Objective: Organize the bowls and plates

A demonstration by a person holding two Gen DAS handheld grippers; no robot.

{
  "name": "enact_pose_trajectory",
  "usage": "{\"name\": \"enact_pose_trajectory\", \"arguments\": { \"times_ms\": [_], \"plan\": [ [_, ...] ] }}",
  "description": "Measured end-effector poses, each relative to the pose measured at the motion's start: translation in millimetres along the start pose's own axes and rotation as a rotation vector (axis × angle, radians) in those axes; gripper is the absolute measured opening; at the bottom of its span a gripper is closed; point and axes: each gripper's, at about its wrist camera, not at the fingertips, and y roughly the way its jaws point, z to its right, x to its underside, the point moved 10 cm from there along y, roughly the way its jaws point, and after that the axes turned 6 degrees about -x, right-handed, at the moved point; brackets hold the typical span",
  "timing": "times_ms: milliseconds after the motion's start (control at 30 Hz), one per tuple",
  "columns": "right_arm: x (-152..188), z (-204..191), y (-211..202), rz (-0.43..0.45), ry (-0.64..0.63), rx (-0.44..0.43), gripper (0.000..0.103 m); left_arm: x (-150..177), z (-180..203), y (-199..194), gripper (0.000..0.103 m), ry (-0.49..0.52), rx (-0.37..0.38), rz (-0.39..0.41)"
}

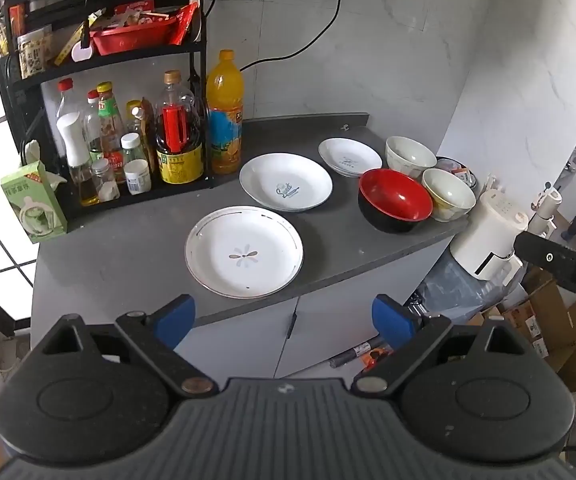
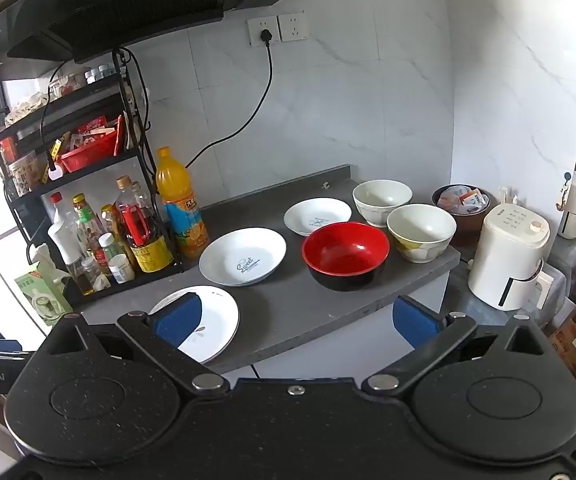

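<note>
Nothing grasped yet, so this looks like the very start: approach phase, both tools back off the front edge of the desk [image 1: 128, 248].

Left to right on the desk:
- spice rack [image 1: 100, 128] with bottles, orange drink bottle [image 1: 224, 112] just beside it
- flower plate [image 1: 244, 252] nearest the front edge, on its own
- Sweet plate [image 1: 286, 182] behind it, near but apart; it seems to sit on a second plate, can't confirm
- small plate [image 1: 349, 157] further back, also possibly doubled
- red bowl [image 1: 395, 200] at the front, touching or nearly touching the near white bowl [image 1: 447, 194]
- far white bowl [image 1: 409, 157] behind them
- white appliance [image 1: 487, 236] on a lower surface off the right end

Left gripper [image 1: 284, 320]: fingers wide, empty, lined up roughly on the flower plate. Right gripper [image 2: 303, 320]: fingers wide, empty, aimed between the flower plate and the red bowl.

Next move, my read: stack plates with plates, nest bowls with bowls. The flower plate is the easy first pick for the left side, but it lies flat, so one finger must get under the rim at the front edge. The right side is better placed for the bowls: pinch the wall of a white bowl, then lift clear of the red one before moving.
</note>
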Motion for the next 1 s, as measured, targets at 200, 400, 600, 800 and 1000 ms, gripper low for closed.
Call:
{"name": "enact_pose_trajectory", "arguments": {
  "times_ms": [200,400,600,800,1000],
  "plan": [
    [4.8,-7.2,-2.5,0.009,0.0,0.0,0.103,-2.4,2.3,-3.2,0.094,-0.007,-0.007,0.011],
    [5.0,-3.7,-3.0,0.006,0.004,-0.001,0.103,-2.0,1.9,-3.2,0.094,-0.006,-0.013,0.012],
    [6.3,-2.1,-2.0,0.004,0.008,-0.005,0.103,-2.6,1.0,-3.5,0.094,-0.01,-0.016,0.011],
    [7.2,-0.1,-2.5,0.004,0.016,0.001,0.103,-4.5,0.9,-3.4,0.094,-0.008,-0.008,0.011],
    [5.6,0.4,-1.8,0.006,0.016,0.0,0.103,-8.4,6.1,-3.2,0.094,-0.004,-0.004,0.017]
  ]
}}
